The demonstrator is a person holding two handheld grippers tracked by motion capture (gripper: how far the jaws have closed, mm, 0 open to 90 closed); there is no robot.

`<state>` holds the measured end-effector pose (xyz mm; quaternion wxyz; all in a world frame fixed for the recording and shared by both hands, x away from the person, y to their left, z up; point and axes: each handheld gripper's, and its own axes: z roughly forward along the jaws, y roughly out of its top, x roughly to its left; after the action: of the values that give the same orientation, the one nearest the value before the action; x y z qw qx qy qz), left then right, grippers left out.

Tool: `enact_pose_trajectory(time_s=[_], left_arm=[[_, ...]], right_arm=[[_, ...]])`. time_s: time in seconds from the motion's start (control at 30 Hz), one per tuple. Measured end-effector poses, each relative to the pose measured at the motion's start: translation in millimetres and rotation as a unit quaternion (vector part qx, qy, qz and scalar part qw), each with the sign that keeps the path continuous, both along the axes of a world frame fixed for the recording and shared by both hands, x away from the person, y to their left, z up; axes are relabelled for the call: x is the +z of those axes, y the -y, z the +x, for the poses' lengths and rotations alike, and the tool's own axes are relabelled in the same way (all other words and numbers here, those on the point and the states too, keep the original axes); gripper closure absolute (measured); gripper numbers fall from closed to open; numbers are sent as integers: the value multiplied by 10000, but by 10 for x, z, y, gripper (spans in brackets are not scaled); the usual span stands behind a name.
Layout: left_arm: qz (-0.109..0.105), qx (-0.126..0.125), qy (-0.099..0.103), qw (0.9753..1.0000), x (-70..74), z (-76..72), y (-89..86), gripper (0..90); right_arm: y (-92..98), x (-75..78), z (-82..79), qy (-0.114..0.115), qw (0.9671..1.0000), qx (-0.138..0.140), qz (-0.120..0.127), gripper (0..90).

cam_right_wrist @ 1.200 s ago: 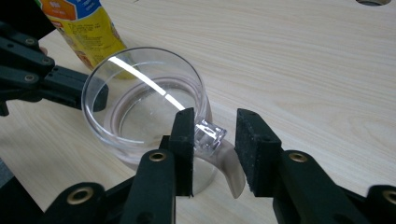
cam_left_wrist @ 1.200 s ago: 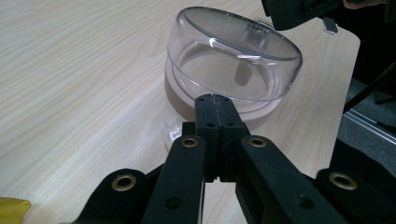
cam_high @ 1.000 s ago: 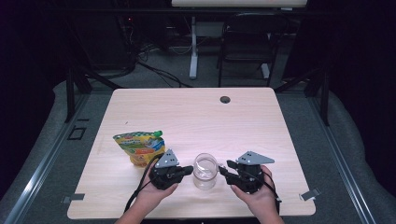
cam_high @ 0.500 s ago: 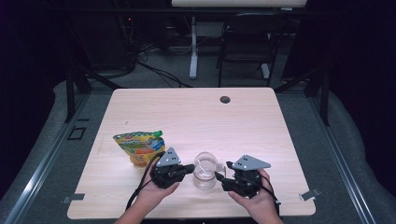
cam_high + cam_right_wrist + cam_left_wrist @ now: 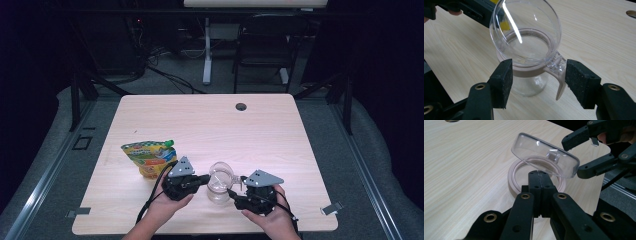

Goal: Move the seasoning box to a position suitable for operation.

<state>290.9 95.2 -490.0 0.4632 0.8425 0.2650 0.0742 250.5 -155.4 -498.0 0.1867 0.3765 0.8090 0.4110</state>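
Glass jar (image 5: 219,183), hinged lid (image 5: 545,155) up, empty

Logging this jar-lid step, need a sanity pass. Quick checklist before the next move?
1. Lid lifted off the rim: ok, the clear lid stands tilted open above the beige collar.
2. Left gripper hold: cannot tell; its jaws are together at the collar's near edge, but what they pinch is hidden.
3. Right gripper free: ok, open, jaws either side of the collar and hinge clasp.
4. Jar upright on the table: ok.
5. Jar contents: ok, it looks empty through the glass.
6. Snack pouch out of the way: ok, it lies beyond the left gripper.
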Motion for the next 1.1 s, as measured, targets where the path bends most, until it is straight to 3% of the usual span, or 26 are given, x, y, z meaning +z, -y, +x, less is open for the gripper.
enact_pose_trajectory(time_s=[0.27,0.63,0.9,0.93,1.03,1.07,1.1], left_arm=[[-2,14,0,10000,-2,-6,-14,900],[116,46,-105,9999,-110,25,3,900],[171,38,-73,9998,-148,32,34,900],[195,18,-57,9998,-145,32,34,900],[203,9,-49,9998,-145,29,34,900],[205,6,-47,9998,-145,28,34,900],[206,14,-32,9998,-147,26,36,900]], right_arm=[[-93,-54,2,85,9998,-74,-179,366],[-96,-66,5,128,9998,-100,-150,359],[-96,-69,-5,166,9997,-118,-138,365],[-74,-60,6,-6,9999,137,-34,366],[-72,-57,3,-25,9999,135,-38,367],[-74,-58,1,-5,9999,107,-51,368],[-95,-69,-8,166,9997,-117,-115,368]])
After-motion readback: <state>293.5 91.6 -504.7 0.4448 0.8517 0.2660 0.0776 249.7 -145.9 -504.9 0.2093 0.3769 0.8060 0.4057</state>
